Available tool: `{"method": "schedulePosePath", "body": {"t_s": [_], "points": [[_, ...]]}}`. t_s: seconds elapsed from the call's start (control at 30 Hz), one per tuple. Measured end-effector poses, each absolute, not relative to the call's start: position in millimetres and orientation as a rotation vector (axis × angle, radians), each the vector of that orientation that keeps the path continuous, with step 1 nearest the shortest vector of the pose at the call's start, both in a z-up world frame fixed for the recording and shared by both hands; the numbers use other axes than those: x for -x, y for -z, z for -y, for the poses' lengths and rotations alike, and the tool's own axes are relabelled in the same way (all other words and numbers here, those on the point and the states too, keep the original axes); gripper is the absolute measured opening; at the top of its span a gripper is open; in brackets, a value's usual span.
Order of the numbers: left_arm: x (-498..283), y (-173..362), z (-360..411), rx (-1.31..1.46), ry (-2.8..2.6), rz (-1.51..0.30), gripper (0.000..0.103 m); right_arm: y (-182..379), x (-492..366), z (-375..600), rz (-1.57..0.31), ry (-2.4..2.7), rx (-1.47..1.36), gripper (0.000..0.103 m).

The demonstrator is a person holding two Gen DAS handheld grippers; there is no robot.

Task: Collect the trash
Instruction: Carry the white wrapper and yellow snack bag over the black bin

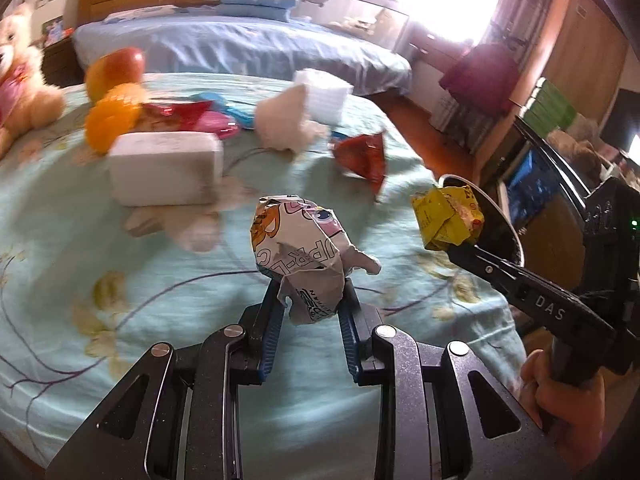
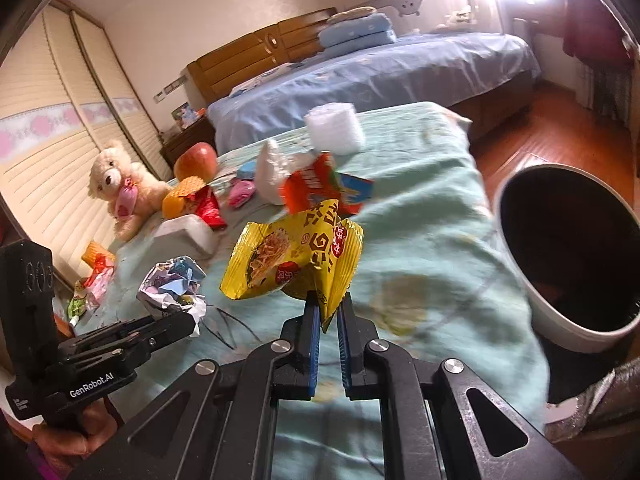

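Observation:
My left gripper (image 1: 310,292) is shut on a crumpled white printed wrapper (image 1: 298,256), lifted above the teal floral bedspread (image 1: 100,240). In the right wrist view that wrapper (image 2: 174,288) shows at the left gripper (image 2: 180,322), low on the left. My right gripper (image 2: 328,308) is shut on the corner of a yellow snack packet (image 2: 296,256), also off the bed. From the left wrist view, the yellow packet (image 1: 446,216) hangs in front of the bin's white rim (image 1: 490,200). The dark, white-walled bin (image 2: 560,320) stands to the right of the bed.
On the bed lie a red wrapper (image 1: 362,154), a white foam block (image 1: 166,168), crumpled tissue (image 1: 280,120), a white pack (image 1: 324,94), pink and blue wrappers (image 1: 218,122), an apple (image 1: 120,66), an orange (image 1: 108,120) and a teddy bear (image 2: 120,188). More wrappers (image 2: 94,276) lie at the bed's left edge.

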State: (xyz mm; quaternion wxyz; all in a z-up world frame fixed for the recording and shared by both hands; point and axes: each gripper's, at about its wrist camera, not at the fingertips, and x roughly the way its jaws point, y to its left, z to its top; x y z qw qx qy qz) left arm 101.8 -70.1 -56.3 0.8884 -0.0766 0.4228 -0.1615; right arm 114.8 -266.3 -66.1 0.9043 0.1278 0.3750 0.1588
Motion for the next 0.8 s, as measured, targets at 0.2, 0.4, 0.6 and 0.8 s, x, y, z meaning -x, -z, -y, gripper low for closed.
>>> {"method": "schedulePosePath", "body": {"t_s": [0.2,0.4,0.6,0.8], "points": [[-103,54,102,0.113,0.398,-0.882,0.026,69,-108,293,-0.768,-0.274,-0.298,0.008],[-108,52,130,0.076,0.454,-0.884,0.026,67,-101,317,-0.751,-0.222,-0.317,0.008],[-109,51,154,0.037,0.502,-0.883,0.026,70,-97,339,-0.744,-0.174,-0.339,0.008],[-112,49,179,0.01,0.548,-0.883,0.026,74,-93,360,-0.741,-0.13,-0.359,0.008]]}}
